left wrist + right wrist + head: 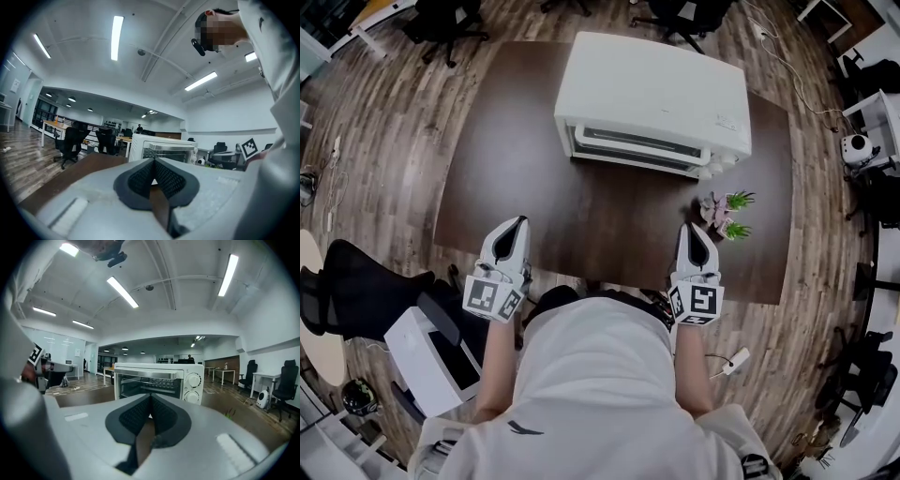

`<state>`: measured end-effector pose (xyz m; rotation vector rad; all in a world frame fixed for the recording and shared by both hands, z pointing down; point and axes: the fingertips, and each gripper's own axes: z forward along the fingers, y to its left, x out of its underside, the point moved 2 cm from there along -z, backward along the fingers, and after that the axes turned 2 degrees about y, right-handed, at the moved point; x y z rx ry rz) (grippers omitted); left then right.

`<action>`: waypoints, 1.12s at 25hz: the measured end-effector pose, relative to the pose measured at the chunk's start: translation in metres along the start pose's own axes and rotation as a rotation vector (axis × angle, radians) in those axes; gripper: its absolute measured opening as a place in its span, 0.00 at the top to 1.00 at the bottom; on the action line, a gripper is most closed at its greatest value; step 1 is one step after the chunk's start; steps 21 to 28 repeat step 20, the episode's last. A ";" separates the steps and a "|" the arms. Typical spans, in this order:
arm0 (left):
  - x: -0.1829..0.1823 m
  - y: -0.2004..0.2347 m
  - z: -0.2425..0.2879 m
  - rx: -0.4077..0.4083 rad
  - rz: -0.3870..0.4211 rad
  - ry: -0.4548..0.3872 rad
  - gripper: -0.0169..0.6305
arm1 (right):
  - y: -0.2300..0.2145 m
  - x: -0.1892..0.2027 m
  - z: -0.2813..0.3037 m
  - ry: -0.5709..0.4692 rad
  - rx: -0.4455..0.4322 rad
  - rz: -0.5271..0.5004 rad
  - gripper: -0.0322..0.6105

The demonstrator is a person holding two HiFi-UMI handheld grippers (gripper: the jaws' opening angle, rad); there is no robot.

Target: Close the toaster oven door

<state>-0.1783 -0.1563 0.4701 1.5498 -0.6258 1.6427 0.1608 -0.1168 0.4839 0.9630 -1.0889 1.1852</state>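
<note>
The white toaster oven (pixel 652 98) stands at the back of the brown table (pixel 506 159), its glass door upright against the front with the handle along the top. In the right gripper view the toaster oven (pixel 159 380) faces me, two knobs (pixel 193 379) on its right. The left gripper view has the toaster oven (pixel 161 150) further off, ahead. My left gripper (pixel 518 225) hovers at the table's near edge on the left, shut and holding nothing. My right gripper (pixel 690 230) is at the near edge on the right, also shut and holding nothing. Both stay well short of the oven.
Small potted plants (pixel 727 214) sit on the table just ahead of the right gripper. A white box (pixel 431 361) and a black chair (pixel 356 281) are on the floor at my left. Office chairs and desks ring the table.
</note>
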 end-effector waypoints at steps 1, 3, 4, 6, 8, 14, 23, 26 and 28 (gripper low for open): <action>0.000 -0.002 0.001 0.008 -0.001 0.000 0.97 | -0.001 -0.001 -0.001 -0.001 0.007 -0.002 0.95; 0.001 -0.005 0.004 0.020 -0.002 0.000 0.97 | -0.002 -0.003 -0.003 -0.002 0.017 -0.008 0.95; 0.001 -0.006 0.005 0.025 -0.002 0.000 0.97 | -0.003 -0.004 -0.004 -0.003 0.019 -0.012 0.95; 0.000 -0.010 0.008 0.034 0.001 -0.004 0.97 | -0.005 -0.005 -0.005 -0.004 0.021 -0.019 0.95; -0.001 -0.013 0.010 0.040 0.002 -0.009 0.97 | -0.007 -0.005 -0.006 -0.003 0.023 -0.021 0.95; 0.000 -0.016 0.012 0.048 0.001 -0.007 0.97 | -0.009 -0.008 -0.006 -0.012 0.027 -0.007 0.95; 0.001 -0.017 0.012 0.056 0.001 0.000 0.97 | -0.009 -0.011 -0.005 -0.016 0.026 -0.010 0.95; 0.001 -0.017 0.012 0.056 0.001 0.000 0.97 | -0.009 -0.011 -0.005 -0.016 0.026 -0.010 0.95; 0.001 -0.017 0.012 0.056 0.001 0.000 0.97 | -0.009 -0.011 -0.005 -0.016 0.026 -0.010 0.95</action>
